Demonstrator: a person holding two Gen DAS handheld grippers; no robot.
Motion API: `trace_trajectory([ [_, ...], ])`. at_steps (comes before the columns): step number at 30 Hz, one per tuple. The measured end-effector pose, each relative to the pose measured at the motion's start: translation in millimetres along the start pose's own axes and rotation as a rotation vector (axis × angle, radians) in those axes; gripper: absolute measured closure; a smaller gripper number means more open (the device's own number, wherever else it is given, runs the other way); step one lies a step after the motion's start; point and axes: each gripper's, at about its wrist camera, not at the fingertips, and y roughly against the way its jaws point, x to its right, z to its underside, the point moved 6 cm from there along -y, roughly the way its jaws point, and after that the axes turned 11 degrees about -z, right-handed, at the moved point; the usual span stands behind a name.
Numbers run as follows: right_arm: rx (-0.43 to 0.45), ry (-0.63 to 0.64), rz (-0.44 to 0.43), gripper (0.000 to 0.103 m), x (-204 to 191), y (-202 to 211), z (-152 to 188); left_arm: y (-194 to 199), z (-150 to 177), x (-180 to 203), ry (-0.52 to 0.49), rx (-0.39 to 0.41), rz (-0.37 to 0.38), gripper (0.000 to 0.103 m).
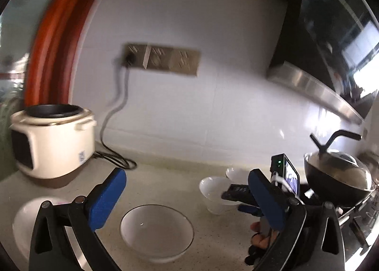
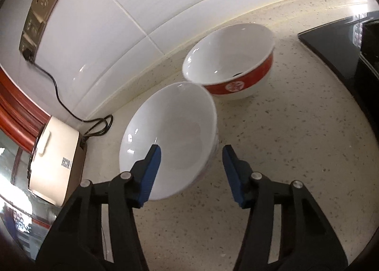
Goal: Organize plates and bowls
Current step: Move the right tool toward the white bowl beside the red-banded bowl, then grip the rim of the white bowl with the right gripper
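A: Which bowls are out?
B: A plain white bowl (image 2: pixel 170 138), upright on the counter, its rim touching a white bowl with a red band (image 2: pixel 232 62) by the wall.

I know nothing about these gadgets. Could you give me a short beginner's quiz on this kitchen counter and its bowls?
1. True or false: the white ceramic bowl with a red band lies upside down.
2. Choose one. The right hand-held gripper is: A) shut on the plain white ceramic bowl; B) open, astride that bowl's rim; C) holding a spoon.
3. Short answer: what covers the black round wok?

Key: 1 false, it stands upright. 2 B. 3 a domed glass lid.
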Motion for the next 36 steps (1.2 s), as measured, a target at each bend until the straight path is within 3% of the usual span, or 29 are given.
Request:
trace_trajectory([
  [2,-0.015,-0.008,-0.009,0.05,2.4,-5.9,2.5,-23.2,-17.0,10.7,-0.021,-0.115,0.064,0.0],
  [4,-0.015,-0.009,-0.01,0.054,3.7,-9.3,3.0,-42.2,-24.4,14.0,-0.022,-0.149,0.072,0.0],
  [5,-0.014,-0.008,-0.006,0.059,4.7,-9.7,2.9,-50.7,-25.5,13.7,-0.025,-0.146,0.047,0.0],
  [9,-0.003,-0.026,-0.013,0.065,7.8,-10.1,4.5,-72.1,-16.1,10.5,-0.019,-0.149,0.013,0.0],
  [11,-0.002,-0.019,0.016,0.078,8.9,-9.0,5.3,-77.3,-7.4,8.7,-0.029,-0.163,0.003,0.0],
  [12,-0.002,-0.009,0.024,0.079,8.6,-8.6,6.1,-79.2,-6.0,9.7,-0.044,-0.166,0.01,0.0],
  [14,0.007,0.007,0.021,0.083,6.5,-7.1,7.2,-75.5,-2.9,11.5,-0.082,-0.125,-0.013,0.0],
  [19,0.011,0.045,0.027,0.085,-1.5,-3.3,13.4,-66.0,2.0,14.4,-0.123,-0.098,-0.014,0.0],
  [31,-0.015,-0.11,-0.107,0.087,17.0,3.4,19.2,-85.7,7.3,-2.5,-0.079,-0.159,-0.03,0.0],
  [36,-0.027,-0.069,-0.043,0.087,16.3,10.9,20.1,-89.4,9.7,-6.1,-0.064,-0.181,-0.022,0.0],
])
